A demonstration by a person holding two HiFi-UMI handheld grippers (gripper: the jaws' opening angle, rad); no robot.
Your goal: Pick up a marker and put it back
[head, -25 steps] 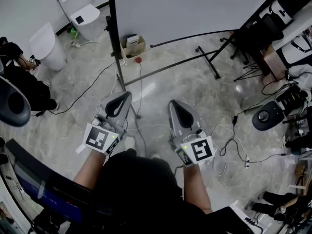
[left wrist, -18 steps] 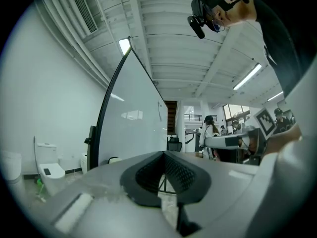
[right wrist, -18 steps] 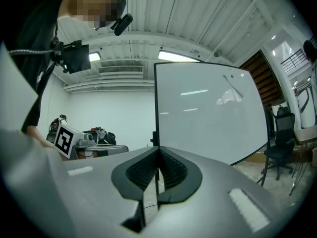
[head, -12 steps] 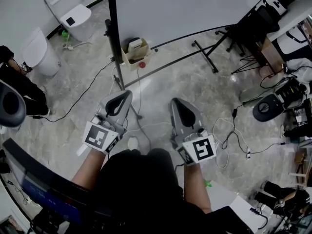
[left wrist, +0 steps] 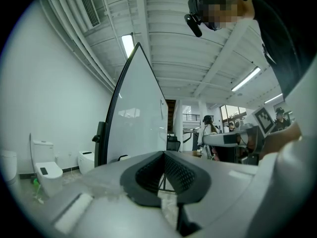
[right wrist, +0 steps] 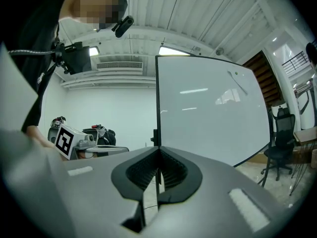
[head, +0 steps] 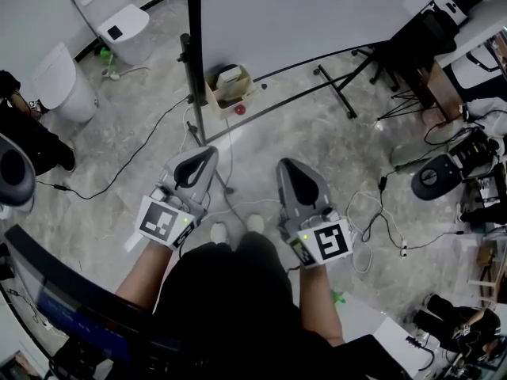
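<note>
Marker, not showing here, is probably going to handle light, stiff and slick, suiting a mid-barrel pinch, while left gripper (head: 207, 153) and right gripper (head: 284, 165) are hovering closed, empty.

Bright ceiling lights (right wrist: 174, 50); dark fisheye corners.

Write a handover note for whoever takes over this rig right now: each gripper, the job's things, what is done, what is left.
Left gripper: shut, empty.
Right gripper: shut, empty.
Both are held level above the floor, pointing at the whiteboard.
Marker: none can be made out in any view. A box sits by the board's foot.
Done: nothing picked up yet.
Left: find a marker, pick it up, put it back.
</note>
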